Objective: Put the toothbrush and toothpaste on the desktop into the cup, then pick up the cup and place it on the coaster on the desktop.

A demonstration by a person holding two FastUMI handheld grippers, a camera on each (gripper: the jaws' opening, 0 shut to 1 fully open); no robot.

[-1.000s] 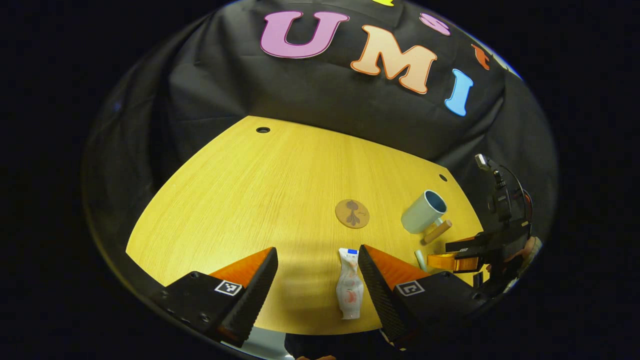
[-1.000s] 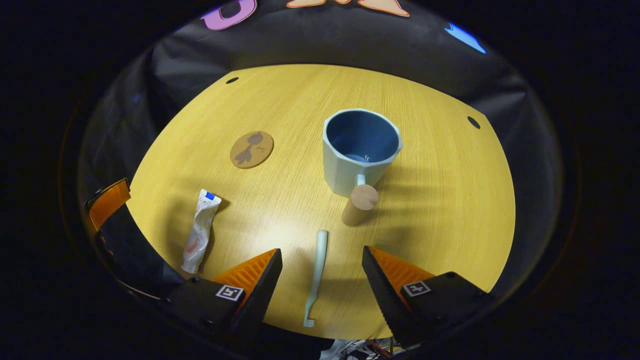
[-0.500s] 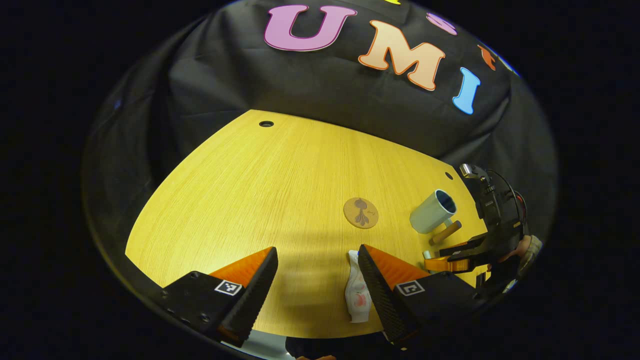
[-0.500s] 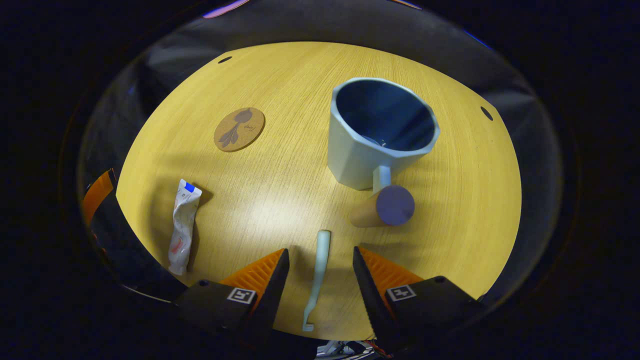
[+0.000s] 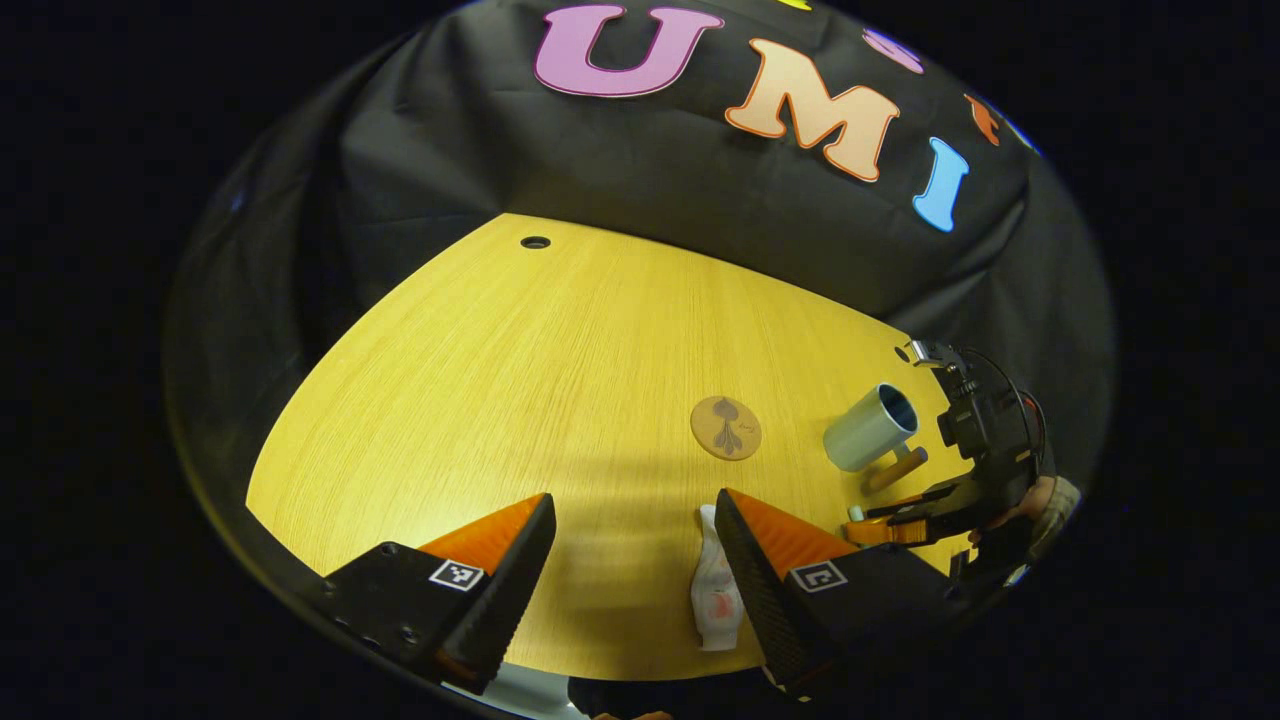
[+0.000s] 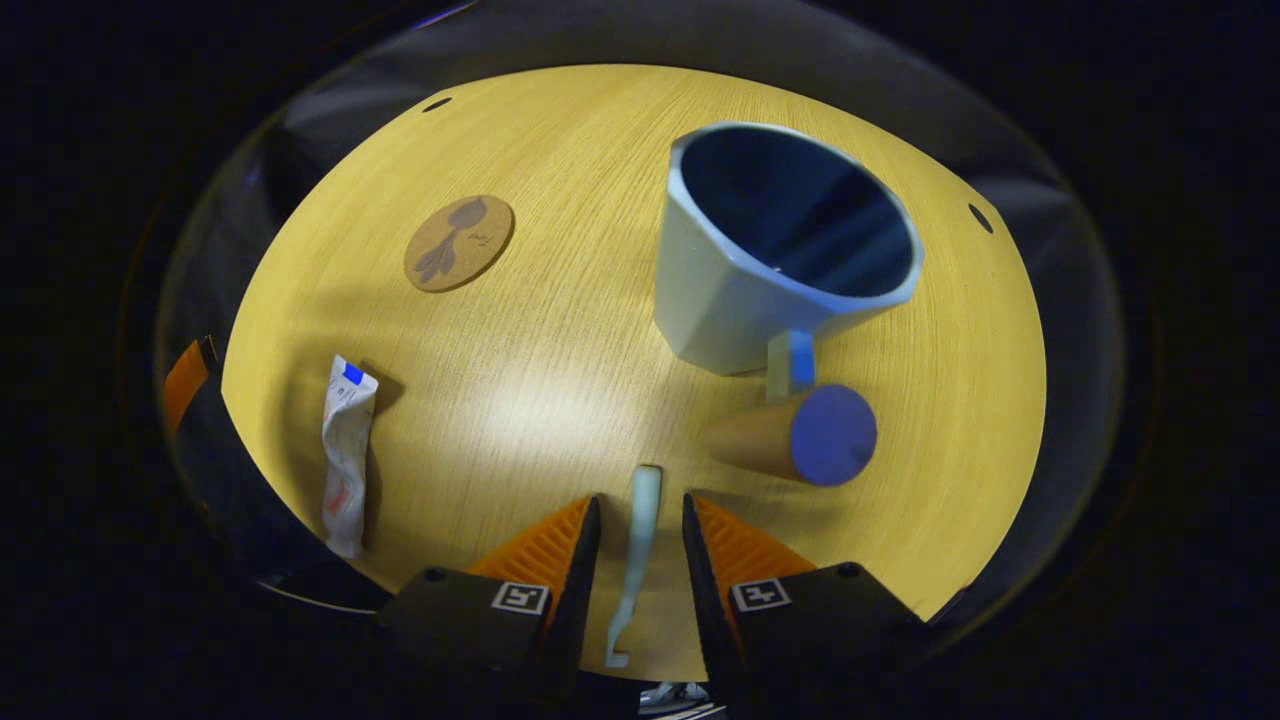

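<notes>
Yellow wood-grain tabletop [image 6: 560, 330] fills the ground under both grippers, with black cloth hanging behind its far edge.

Right gripper [image 6: 640, 525]: its jaws are narrowed to a slim gap around the pale toothbrush [image 6: 636, 540], which lies flat on the tabletop running lengthwise between them; whether the fingers already press on the handle cannot be told. Just beyond the jaws and off to their right lies the wooden, blue-capped handle [image 6: 790, 440] of the cup [image 6: 770, 255], which stands upright with its dark blue mouth open. Ahead and to the left of the jaws, well apart, lies the round cork coaster [image 6: 458, 243]. Far off to their left the crumpled toothpaste tube [image 6: 346, 455] lies flat near the tabletop's near edge. Bare wood stretches between the toothbrush, the tube and the coaster.

Left gripper [image 5: 635, 545]: its jaws are spread wide and hold nothing. The toothpaste tube [image 5: 716, 590] lies just inside the right-hand finger, partly hidden by it, close to the near edge of the tabletop [image 5: 520, 370]. Beyond that finger sits the coaster [image 5: 726, 427], and farther right the cup [image 5: 870, 428], with the right gripper [image 5: 895, 520] low on the wood beside it. Straight ahead and to the left of the jaws the surface is open up to a small round hole [image 5: 535, 242] near the far edge.
</notes>
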